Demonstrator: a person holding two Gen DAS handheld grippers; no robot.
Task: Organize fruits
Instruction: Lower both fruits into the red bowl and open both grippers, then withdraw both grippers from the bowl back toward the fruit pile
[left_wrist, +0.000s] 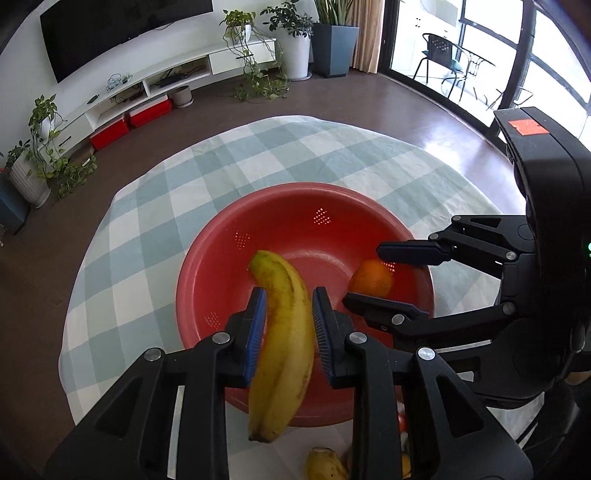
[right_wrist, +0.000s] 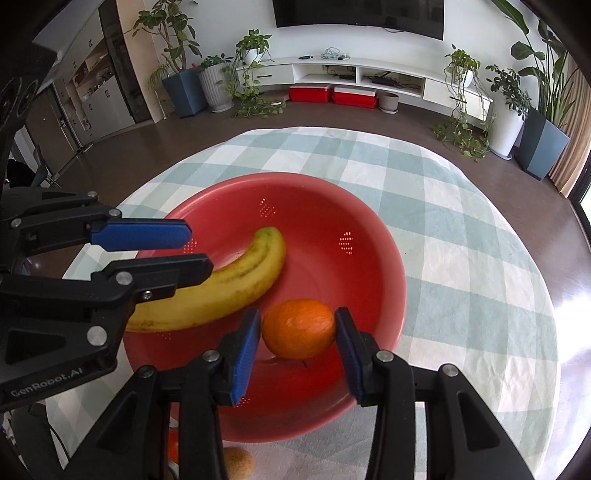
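The left tool (left_wrist: 289, 325) grips a banana (left_wrist: 284, 332) over the red bowl (left_wrist: 221, 254). The right tool (right_wrist: 297, 341) stands loosely around the orange (right_wrist: 299, 328) (only the right view shows daylight at one pad).

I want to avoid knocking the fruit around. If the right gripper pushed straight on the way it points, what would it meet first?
The orange between the right gripper jaws, then the red bowl floor just beyond; depth is unclear.
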